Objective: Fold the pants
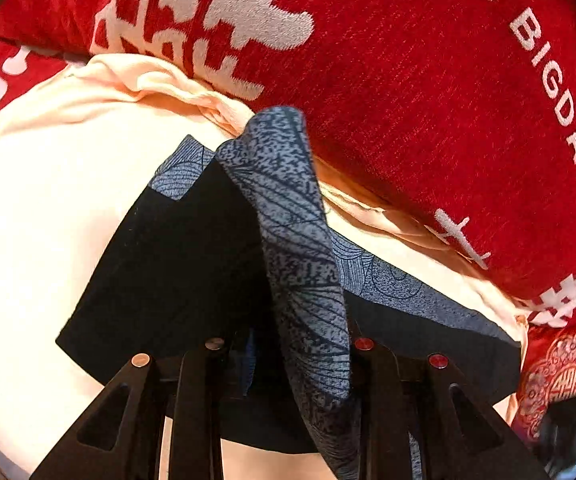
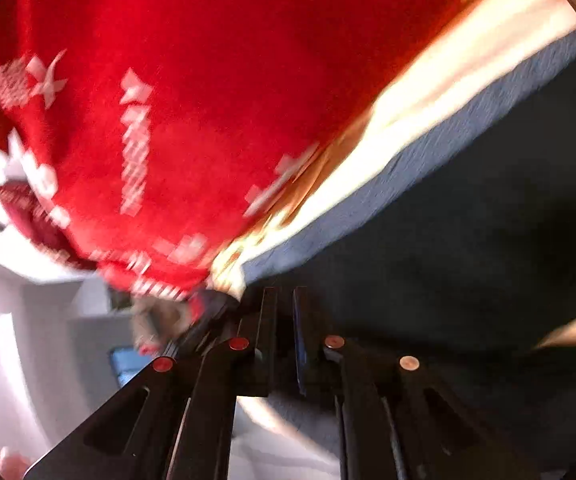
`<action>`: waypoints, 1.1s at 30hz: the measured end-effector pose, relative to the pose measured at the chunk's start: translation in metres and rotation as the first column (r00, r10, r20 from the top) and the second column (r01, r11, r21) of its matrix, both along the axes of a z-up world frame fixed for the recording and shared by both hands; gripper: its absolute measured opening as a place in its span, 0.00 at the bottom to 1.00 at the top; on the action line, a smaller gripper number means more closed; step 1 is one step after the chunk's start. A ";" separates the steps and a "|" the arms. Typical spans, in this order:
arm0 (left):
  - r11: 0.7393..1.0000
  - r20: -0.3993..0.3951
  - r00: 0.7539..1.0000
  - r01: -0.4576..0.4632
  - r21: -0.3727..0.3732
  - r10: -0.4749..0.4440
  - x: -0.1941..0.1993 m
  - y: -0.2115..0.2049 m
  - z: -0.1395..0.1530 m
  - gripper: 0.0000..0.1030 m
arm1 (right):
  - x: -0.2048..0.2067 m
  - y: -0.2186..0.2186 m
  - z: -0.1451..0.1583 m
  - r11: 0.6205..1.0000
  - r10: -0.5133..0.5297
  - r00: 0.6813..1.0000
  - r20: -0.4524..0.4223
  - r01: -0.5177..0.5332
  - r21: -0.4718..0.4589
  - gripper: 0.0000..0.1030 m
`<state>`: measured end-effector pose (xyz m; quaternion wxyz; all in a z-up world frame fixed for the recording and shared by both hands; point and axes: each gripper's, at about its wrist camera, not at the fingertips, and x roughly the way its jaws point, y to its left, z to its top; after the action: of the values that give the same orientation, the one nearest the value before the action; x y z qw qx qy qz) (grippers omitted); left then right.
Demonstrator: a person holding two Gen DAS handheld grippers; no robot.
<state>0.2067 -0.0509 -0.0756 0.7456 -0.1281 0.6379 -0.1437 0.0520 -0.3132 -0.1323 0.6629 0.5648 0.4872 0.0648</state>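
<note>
The pants (image 1: 176, 264) are dark with blue-grey patterned panels and lie on a cream sheet (image 1: 40, 208). In the left wrist view my left gripper (image 1: 291, 360) is shut on a patterned flap (image 1: 288, 208) of the pants. It holds that flap up above the flat part. The right wrist view is blurred. There the dark pants (image 2: 467, 248) with a blue-grey band (image 2: 407, 176) fill the right side. My right gripper (image 2: 284, 308) sits at their near edge, jaws close together with a thin blue strip of fabric between them.
A red blanket with white lettering (image 1: 407, 80) lies bunched along the far side of the sheet, and it shows again as the red blanket (image 2: 176, 120) in the right wrist view. A red patterned cushion (image 1: 559, 376) sits at the right. White furniture (image 2: 28, 320) stands beyond the bed edge.
</note>
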 end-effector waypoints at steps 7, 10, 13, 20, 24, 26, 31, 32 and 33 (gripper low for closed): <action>0.999 -0.011 0.999 0.035 0.009 -0.035 -0.005 0.003 0.004 0.28 | -0.113 0.078 -0.068 0.967 -0.120 0.976 -0.180 0.156 0.201 0.77; 0.999 -0.005 0.999 0.047 0.011 -0.047 -0.006 0.013 0.006 0.28 | -0.142 0.087 -0.091 0.936 -0.250 0.945 -0.211 0.291 0.195 0.76; 0.999 -0.003 0.999 0.051 0.012 -0.051 -0.006 0.014 0.006 0.28 | -0.154 0.084 -0.103 0.902 -0.360 0.912 -0.196 0.394 0.177 0.59; 1.000 -0.002 1.000 0.028 0.007 -0.028 -0.007 0.021 0.011 0.28 | -0.107 0.035 -0.028 0.954 -0.299 0.953 -0.052 0.297 -0.045 0.08; 1.000 0.010 1.000 -0.019 0.004 0.019 0.000 0.024 0.009 0.28 | -0.035 -0.004 0.002 0.975 -0.128 0.992 0.005 0.127 -0.183 0.08; 0.999 0.017 0.999 -0.040 0.010 0.040 0.006 0.025 0.004 0.28 | 0.013 -0.019 0.002 0.963 -0.023 1.000 -0.010 0.019 -0.270 0.08; 0.993 0.035 0.995 -0.095 0.074 0.092 0.020 0.025 -0.014 0.48 | 0.081 -0.045 -0.054 0.911 0.085 0.979 -0.188 -0.152 -0.382 0.11; 0.992 0.030 0.995 -0.102 0.074 0.100 0.021 0.026 -0.015 0.48 | 0.088 -0.049 -0.071 0.912 0.085 0.969 -0.232 -0.169 -0.373 0.11; 0.991 0.026 0.994 -0.107 0.077 0.105 0.022 0.026 -0.013 0.48 | 0.093 -0.052 -0.087 0.914 0.088 0.958 -0.273 -0.187 -0.361 0.12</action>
<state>0.2286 -0.0250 -0.0889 0.7636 -0.1309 0.6271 -0.0803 0.1445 -0.3649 -0.2192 0.6873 0.3920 0.6089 -0.0568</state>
